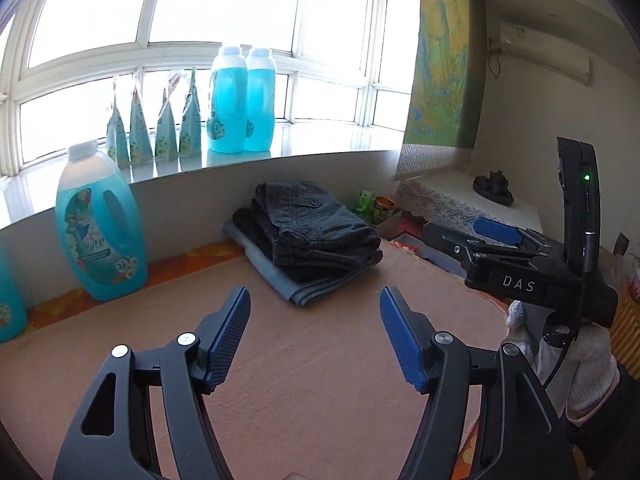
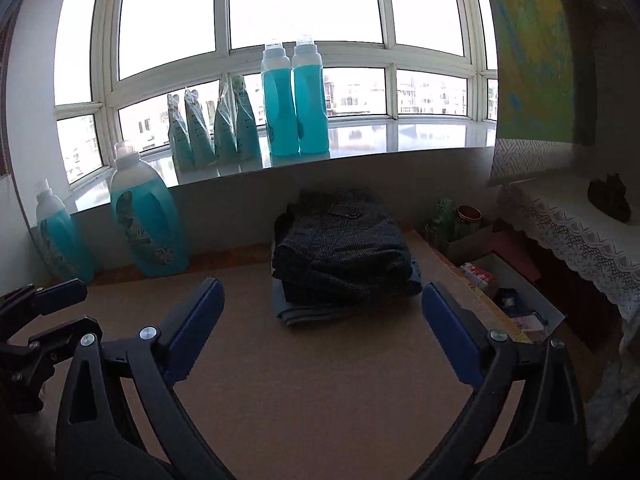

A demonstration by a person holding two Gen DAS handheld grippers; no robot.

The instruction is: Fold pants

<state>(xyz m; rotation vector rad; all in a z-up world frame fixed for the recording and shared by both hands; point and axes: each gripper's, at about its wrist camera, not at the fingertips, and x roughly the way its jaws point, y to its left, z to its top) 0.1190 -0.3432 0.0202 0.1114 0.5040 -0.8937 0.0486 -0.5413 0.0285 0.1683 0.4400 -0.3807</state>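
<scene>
Folded dark grey pants [image 1: 316, 228] lie on top of a stack of folded garments at the far edge of the tan table [image 1: 320, 380], near the wall; the stack also shows in the right wrist view [image 2: 344, 256]. A lighter blue-grey folded garment [image 1: 304, 292] lies at the bottom of the stack. My left gripper [image 1: 314, 312] is open and empty, above the table and short of the stack. My right gripper [image 2: 322, 304] is open and empty, also short of the stack. The right gripper's body [image 1: 532, 268] shows at the right of the left wrist view.
Large blue detergent bottles [image 1: 100, 224] stand at the table's back left. Two more bottles [image 1: 240, 100] and several refill pouches [image 1: 152, 128] stand on the windowsill. A box with clutter [image 2: 508, 288] sits beyond the table's right edge, beside a lace-covered cabinet [image 2: 580, 224].
</scene>
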